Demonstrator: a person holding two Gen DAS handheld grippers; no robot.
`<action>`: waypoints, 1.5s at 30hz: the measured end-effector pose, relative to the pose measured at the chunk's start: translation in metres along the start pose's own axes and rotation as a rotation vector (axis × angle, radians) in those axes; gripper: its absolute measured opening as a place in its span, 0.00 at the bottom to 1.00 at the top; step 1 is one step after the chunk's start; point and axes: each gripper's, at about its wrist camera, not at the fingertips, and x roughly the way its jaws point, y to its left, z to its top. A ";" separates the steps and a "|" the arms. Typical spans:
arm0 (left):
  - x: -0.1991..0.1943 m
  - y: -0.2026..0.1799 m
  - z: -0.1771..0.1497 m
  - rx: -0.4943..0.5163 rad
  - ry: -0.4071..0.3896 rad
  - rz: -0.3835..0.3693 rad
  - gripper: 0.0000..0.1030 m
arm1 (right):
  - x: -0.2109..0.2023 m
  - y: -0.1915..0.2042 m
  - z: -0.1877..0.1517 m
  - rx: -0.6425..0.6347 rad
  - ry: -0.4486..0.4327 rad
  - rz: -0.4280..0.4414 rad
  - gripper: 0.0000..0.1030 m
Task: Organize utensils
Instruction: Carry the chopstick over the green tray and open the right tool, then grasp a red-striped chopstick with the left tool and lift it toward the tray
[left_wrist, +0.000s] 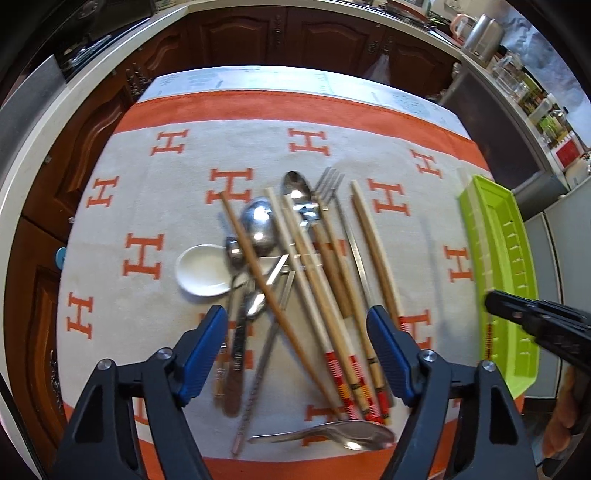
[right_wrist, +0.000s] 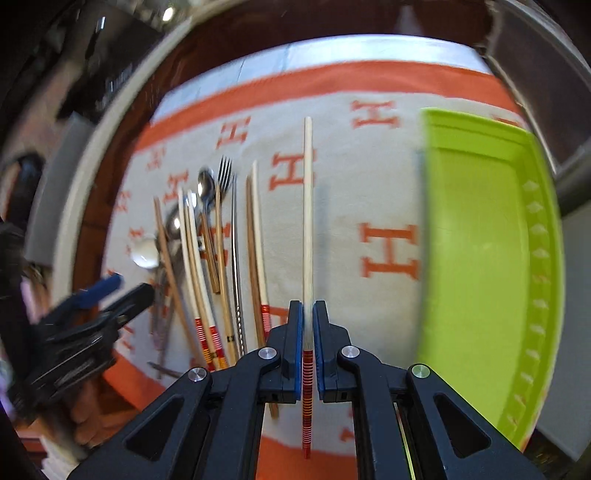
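A pile of utensils lies on the orange-and-white cloth: several chopsticks (left_wrist: 325, 295), spoons (left_wrist: 297, 192), a fork (left_wrist: 328, 182), a ladle (left_wrist: 258, 221) and a small white dish (left_wrist: 201, 269). My left gripper (left_wrist: 297, 317) is open and empty, hovering just above the pile's near end. My right gripper (right_wrist: 307, 308) is shut on a pale chopstick (right_wrist: 307, 206) with a red-striped end, held above the cloth between the pile (right_wrist: 207, 236) and the green tray (right_wrist: 476, 236). The right gripper also shows in the left wrist view (left_wrist: 491, 299).
The green tray (left_wrist: 495, 236) sits at the table's right edge and looks empty. A spoon (left_wrist: 332, 435) lies crosswise near the front edge. Wooden cabinets (left_wrist: 277, 33) and a counter surround the table. Jars and a kettle (left_wrist: 480, 33) stand on the counter at far right.
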 end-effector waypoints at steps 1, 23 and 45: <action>0.000 -0.005 0.002 0.005 0.003 -0.008 0.72 | -0.011 -0.008 0.000 0.020 -0.020 0.006 0.05; 0.069 -0.065 0.040 0.005 0.205 -0.090 0.32 | -0.067 -0.140 -0.026 0.129 -0.057 -0.312 0.25; 0.102 -0.093 0.031 -0.021 0.274 -0.096 0.16 | -0.115 -0.123 -0.054 0.195 -0.170 -0.175 0.25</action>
